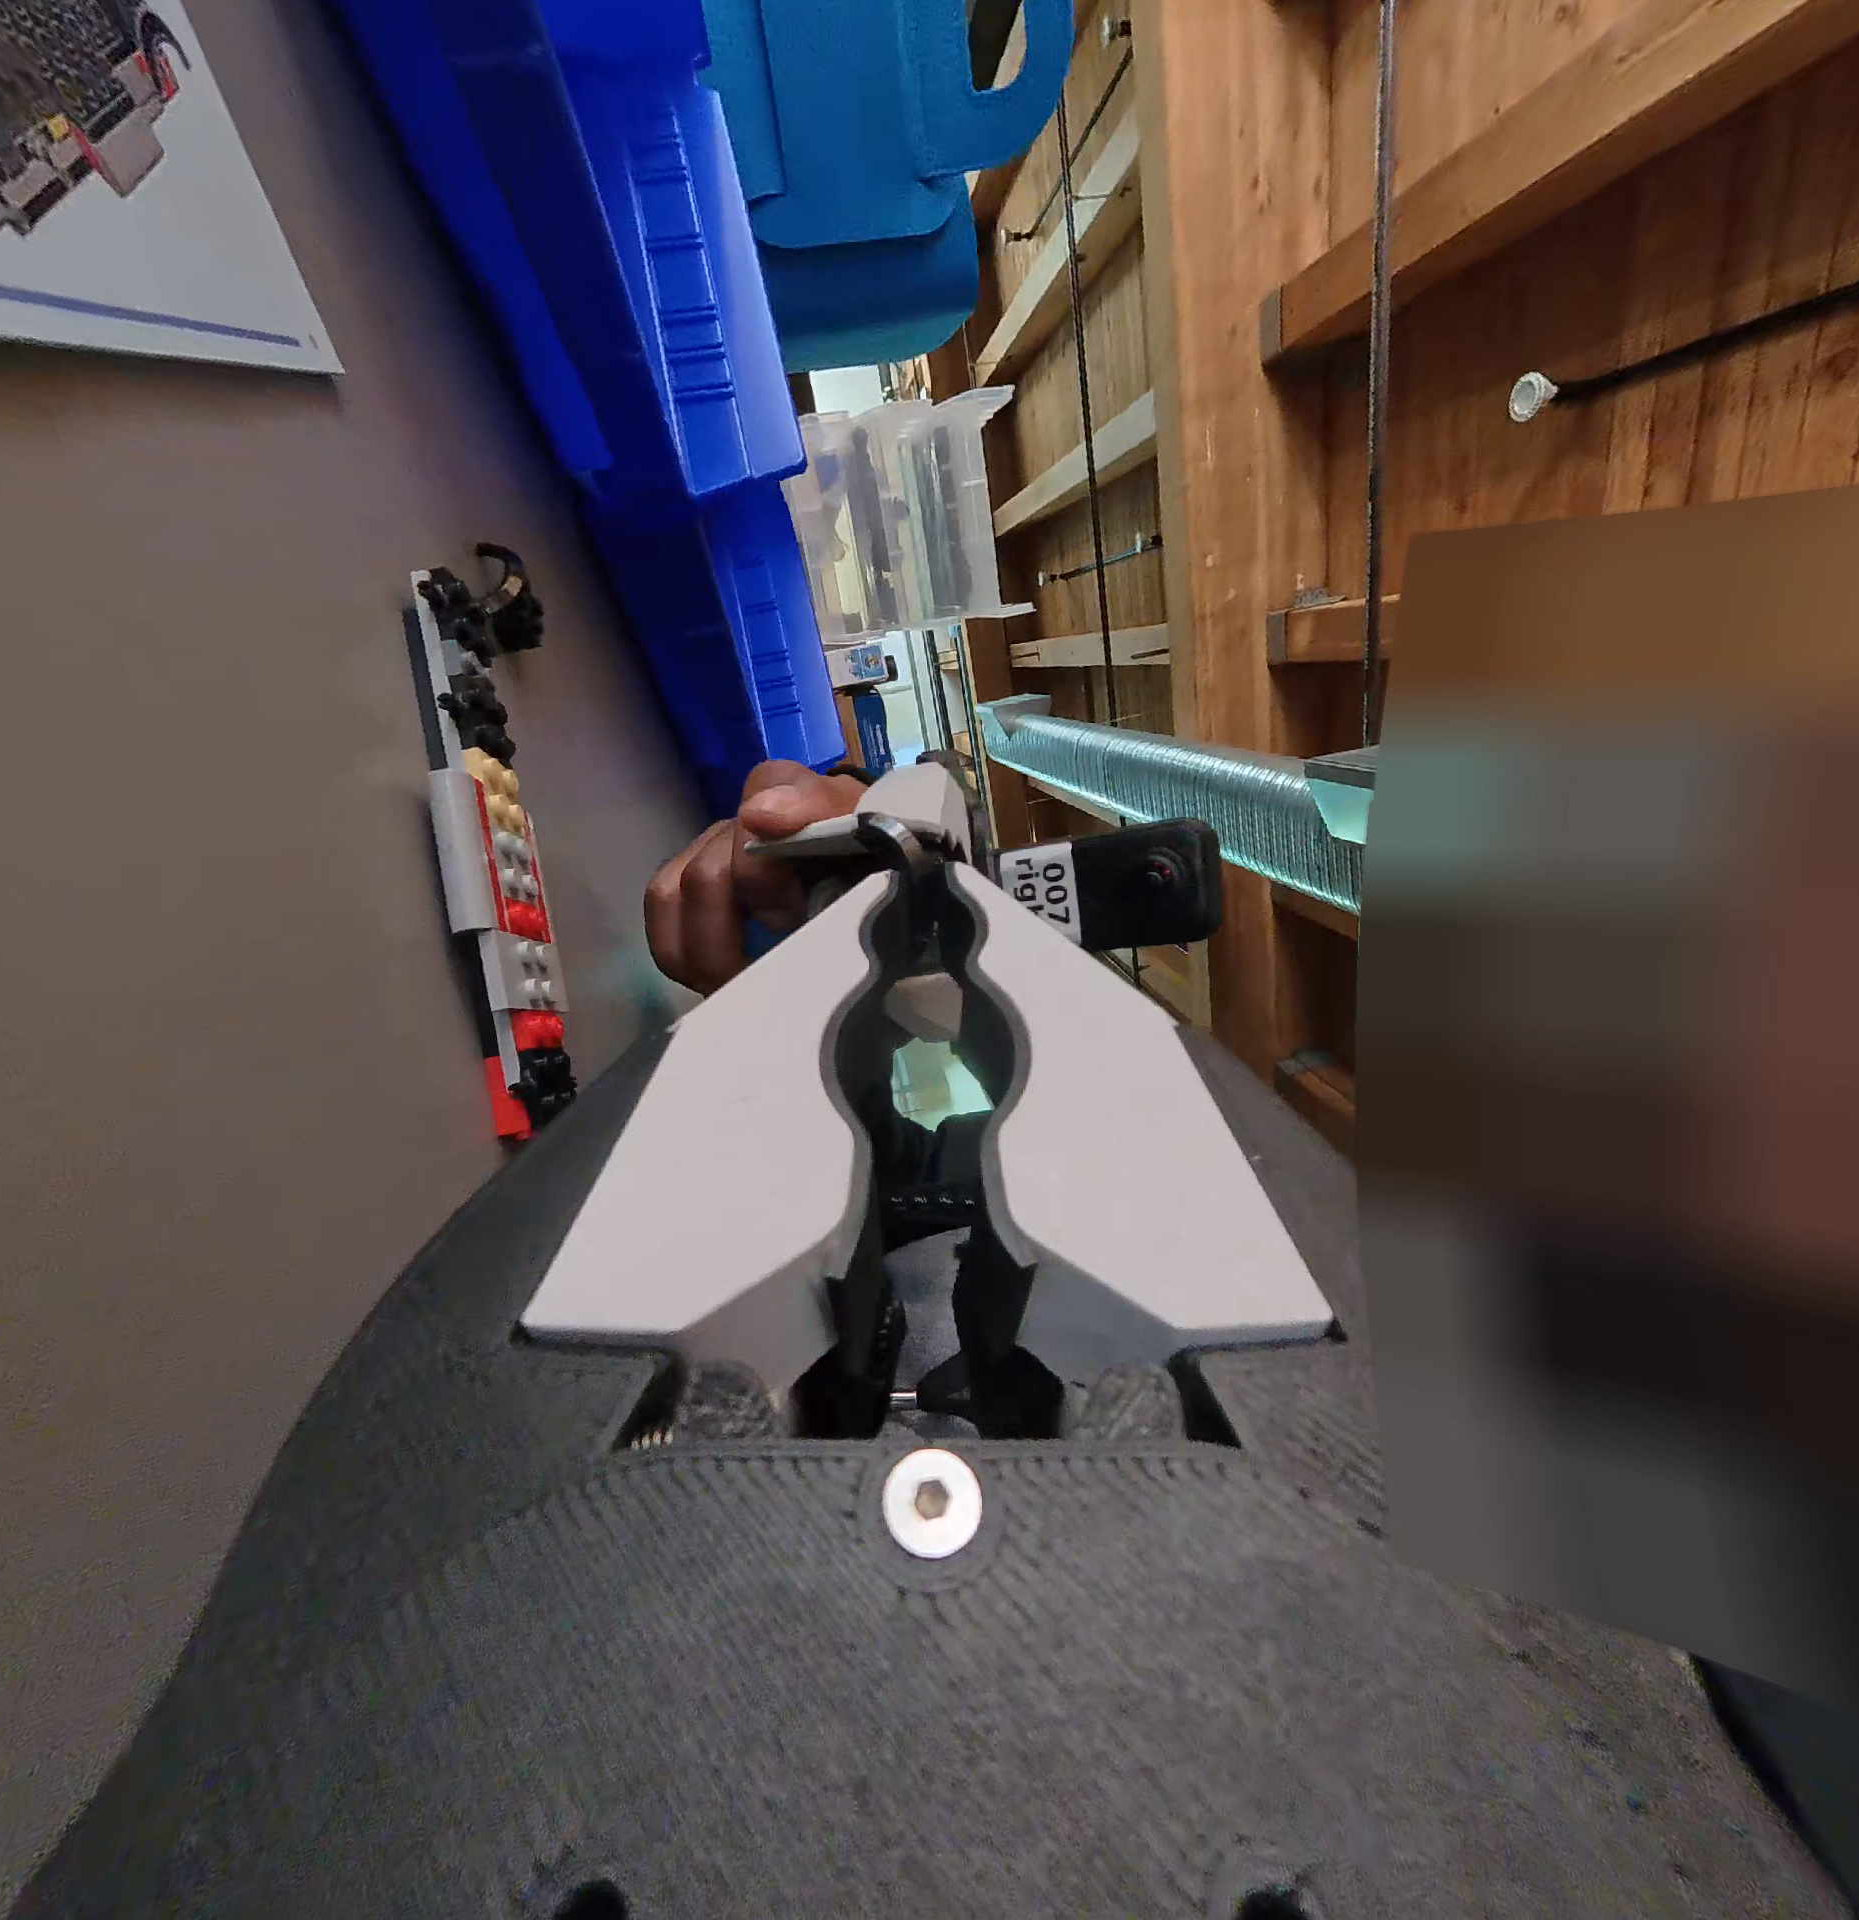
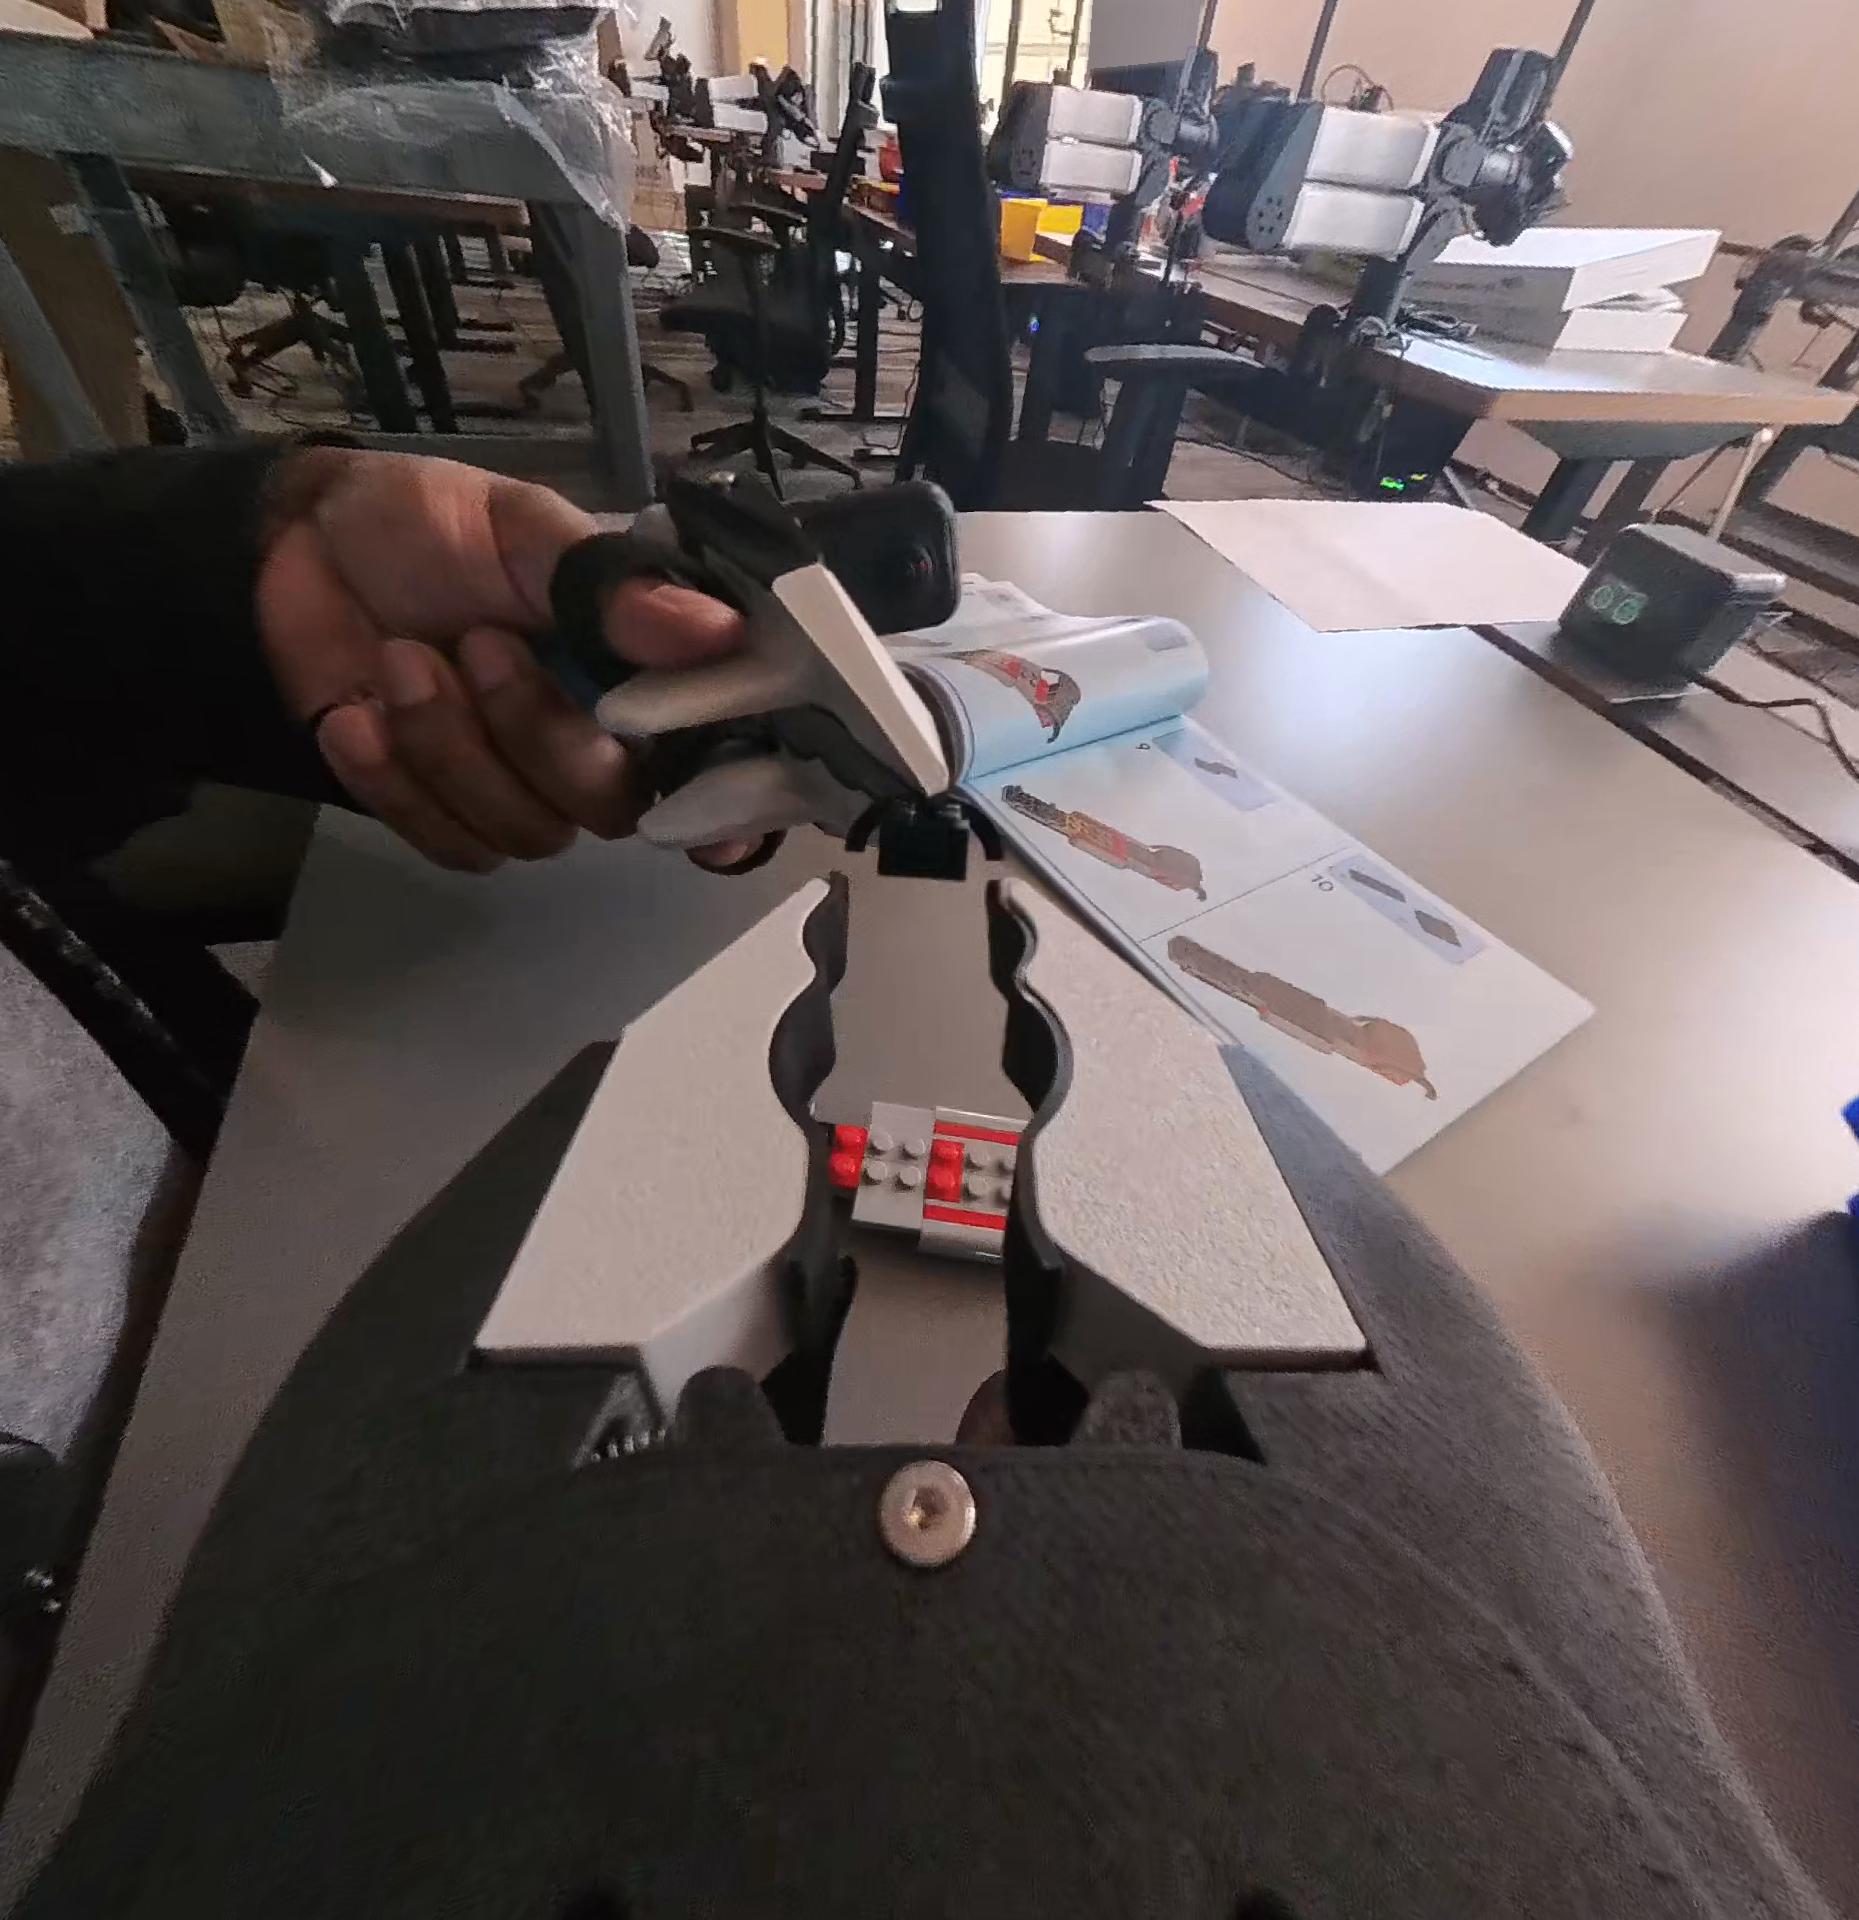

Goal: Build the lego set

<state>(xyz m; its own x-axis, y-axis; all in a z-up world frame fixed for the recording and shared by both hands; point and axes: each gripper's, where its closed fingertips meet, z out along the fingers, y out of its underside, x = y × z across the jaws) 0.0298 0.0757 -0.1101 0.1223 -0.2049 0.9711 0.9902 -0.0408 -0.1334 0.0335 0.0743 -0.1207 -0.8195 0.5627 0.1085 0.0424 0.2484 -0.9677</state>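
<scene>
A small black lego piece is pinched at the tips of the left hand-held gripper, closed on it and raised above the surface, presumably so it can be passed or positioned. The right hand-held gripper is held partly open and empty, just at 6 o'clock of the piece. The red-and-grey lego build lies flat on the surface between its fingers. An open instruction booklet lies at 2 o'clock for reference; its writing is left unread.
</scene>
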